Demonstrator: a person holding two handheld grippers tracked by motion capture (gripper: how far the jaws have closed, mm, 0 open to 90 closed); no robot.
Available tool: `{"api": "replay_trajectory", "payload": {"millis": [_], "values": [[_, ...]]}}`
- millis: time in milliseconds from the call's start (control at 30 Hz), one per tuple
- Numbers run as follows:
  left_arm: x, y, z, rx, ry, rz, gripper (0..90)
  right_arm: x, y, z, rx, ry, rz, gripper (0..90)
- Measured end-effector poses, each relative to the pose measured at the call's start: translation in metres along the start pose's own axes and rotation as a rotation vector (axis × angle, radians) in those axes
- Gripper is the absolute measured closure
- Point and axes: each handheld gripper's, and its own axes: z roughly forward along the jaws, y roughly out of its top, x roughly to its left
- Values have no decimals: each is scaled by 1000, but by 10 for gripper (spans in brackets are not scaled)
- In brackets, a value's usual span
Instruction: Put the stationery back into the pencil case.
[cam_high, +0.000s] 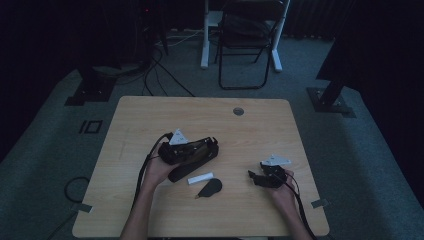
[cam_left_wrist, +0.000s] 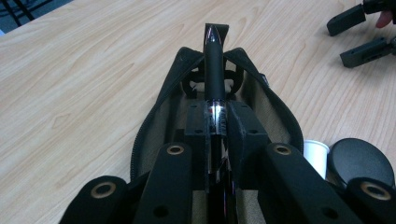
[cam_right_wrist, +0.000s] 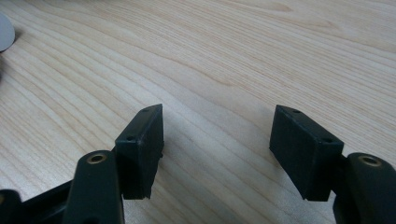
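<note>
Wooden worktop (cam_high: 150, 115): open black case (cam_left_wrist: 154, 116) at centre
Left gripper (cam_left_wrist: 217, 123): jaws clenched on black pen (cam_left_wrist: 214, 60) over case
Right gripper (cam_right_wrist: 217, 149): jaws released, at 4 o'clock

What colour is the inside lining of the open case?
The lining is beige or tan, inside the black case; it shows best in the left gripper view.

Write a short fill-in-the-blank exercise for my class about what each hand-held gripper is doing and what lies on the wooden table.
1. The left gripper is shut on a slim black ____ with a shiny tip.
2. Beneath it lies an open black zip-up pencil case on the light wooden ____.
3. The right gripper has its jaws ____, with nothing between them.
4. Beside the case lies a small ____ cylinder near a flat black rounded object.

Missing words: pen; table; open; white
</note>
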Motion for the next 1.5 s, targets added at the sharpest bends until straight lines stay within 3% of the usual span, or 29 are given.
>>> {"api": "replay_trajectory", "payload": {"millis": [400, 933, 1500], "values": [[-3, -5, 3, 29, 15, 8, 791, 0, 0, 0, 0, 0, -1, 351], [-5, -7, 6, 40, -5, 6, 785, 0, 0, 0, 0, 0, -1, 351], [-9, -2, -2, -6, -3, 9, 706, 0, 0, 0, 0, 0, -1, 350]]}}
